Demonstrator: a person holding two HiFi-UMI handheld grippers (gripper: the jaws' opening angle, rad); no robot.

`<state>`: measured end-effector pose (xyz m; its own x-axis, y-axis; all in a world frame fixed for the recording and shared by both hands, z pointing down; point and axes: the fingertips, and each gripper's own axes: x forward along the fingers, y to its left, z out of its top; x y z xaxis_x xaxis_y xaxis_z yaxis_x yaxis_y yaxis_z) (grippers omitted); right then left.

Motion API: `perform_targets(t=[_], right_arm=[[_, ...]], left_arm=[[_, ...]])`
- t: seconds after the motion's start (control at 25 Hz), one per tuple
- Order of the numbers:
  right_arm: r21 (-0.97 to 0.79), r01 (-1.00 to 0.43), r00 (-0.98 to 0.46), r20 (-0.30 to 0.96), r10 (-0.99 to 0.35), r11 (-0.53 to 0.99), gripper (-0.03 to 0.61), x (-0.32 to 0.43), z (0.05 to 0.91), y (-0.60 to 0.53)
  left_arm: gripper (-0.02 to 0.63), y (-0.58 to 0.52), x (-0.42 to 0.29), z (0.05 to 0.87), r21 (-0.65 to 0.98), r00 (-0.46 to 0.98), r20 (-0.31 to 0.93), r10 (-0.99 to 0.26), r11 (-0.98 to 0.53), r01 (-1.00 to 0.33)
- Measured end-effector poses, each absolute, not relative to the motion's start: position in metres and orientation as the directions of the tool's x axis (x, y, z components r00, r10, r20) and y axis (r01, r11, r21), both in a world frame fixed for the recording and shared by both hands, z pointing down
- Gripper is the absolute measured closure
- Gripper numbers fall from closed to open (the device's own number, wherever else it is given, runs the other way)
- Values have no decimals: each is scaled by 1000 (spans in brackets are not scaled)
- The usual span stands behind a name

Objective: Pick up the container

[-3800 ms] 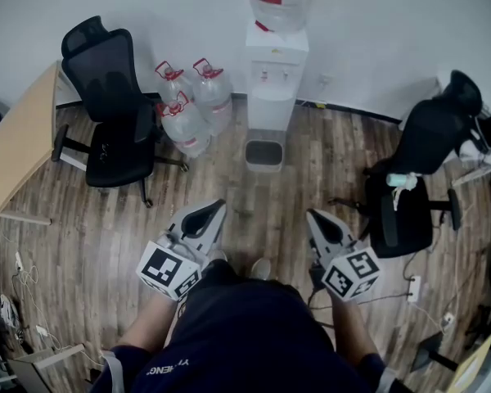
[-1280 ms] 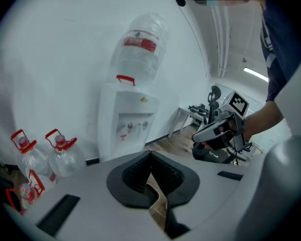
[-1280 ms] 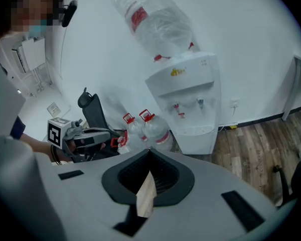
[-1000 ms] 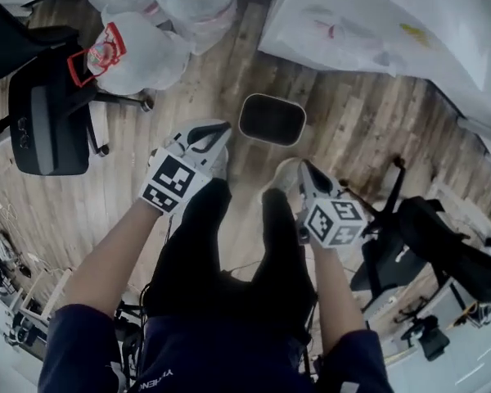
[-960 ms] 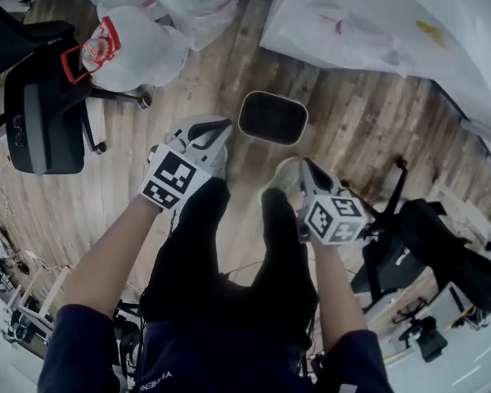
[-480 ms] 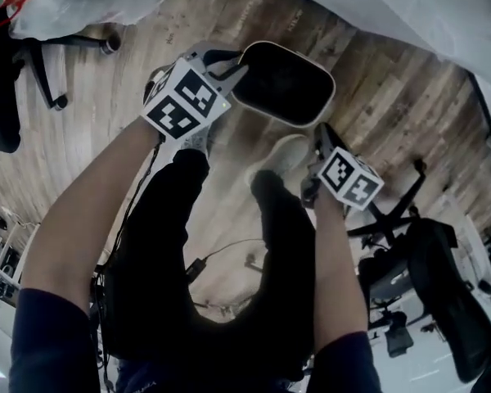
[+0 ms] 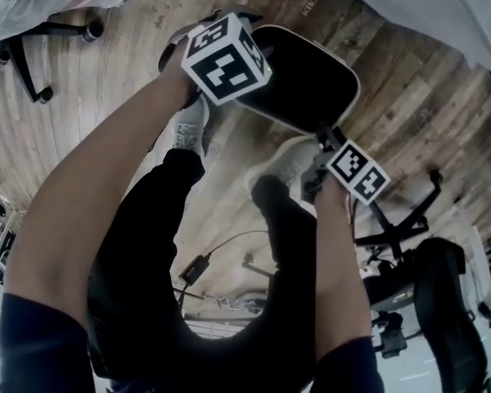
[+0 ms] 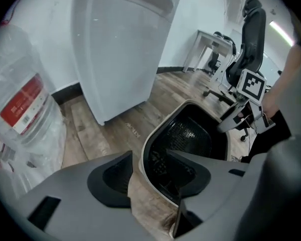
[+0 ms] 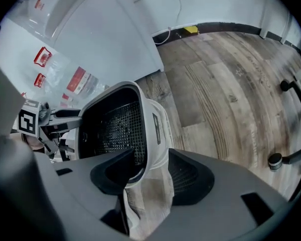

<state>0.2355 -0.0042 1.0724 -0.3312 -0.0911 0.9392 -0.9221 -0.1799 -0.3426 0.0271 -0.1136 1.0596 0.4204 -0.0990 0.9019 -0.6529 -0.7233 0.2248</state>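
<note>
The container point(image 7: 307, 76) is a white bin with a black mesh inside, standing on the wooden floor. My left gripper point(image 7: 244, 19) is at its left end and my right gripper point(image 7: 323, 136) at its right end. In the left gripper view the jaws are opening around the container's point(image 8: 190, 134) rim. One jaw of the left gripper point(image 8: 148, 177) is outside the rim and one inside, with a gap showing. In the right gripper view the container's point(image 9: 156, 127) white wall stands between the opening jaws of the right gripper point(image 9: 153, 177).
A white water dispenser point(image 8: 120, 49) stands just behind the container, with a large water bottle point(image 8: 25, 114) beside it. Office chairs point(image 8: 251, 29) and a desk point(image 8: 213, 39) are further off. A chair base point(image 7: 401, 228), a floor cable point(image 7: 221, 252) and the person's shoes point(image 7: 188, 125) lie near.
The head view has dropped closer to the floor. Both grippers have moved forward from in front of the person's legs to the two ends of the container.
</note>
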Motion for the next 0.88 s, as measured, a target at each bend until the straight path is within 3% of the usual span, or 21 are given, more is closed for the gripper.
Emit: perform_targets(t=[0.12,0.16,0.2,0.32,0.52,0.88], right_arm=[[-347,-915,-336,938,-84,-205,370,233,1090,4],[-350,-912,-338,937,-91,-216,370,232,1096,5],[-356,-905,-343,934,-98,-233,370,230,1101,5],[-366,-890,-350,931,-106,-271,458,225,1110,1],[-294,-904,-282,956,-82,-310,491,232,1106,7],[-302,-916,-277,952,-126,-264,499,220,983,-5]], left_arm=[[397,-108,29,1088,211,357,933,-45,-733,-646],[420,-106,29,1098,211,341,940,-32,-732,-648],[491,-105,29,1105,212,334,942,-27,-725,-655],[518,-110,29,1112,211,338,940,-55,-685,-698],[543,-108,29,1103,184,299,952,-61,-666,-723],[540,-113,13,966,139,294,946,-137,-647,-750]])
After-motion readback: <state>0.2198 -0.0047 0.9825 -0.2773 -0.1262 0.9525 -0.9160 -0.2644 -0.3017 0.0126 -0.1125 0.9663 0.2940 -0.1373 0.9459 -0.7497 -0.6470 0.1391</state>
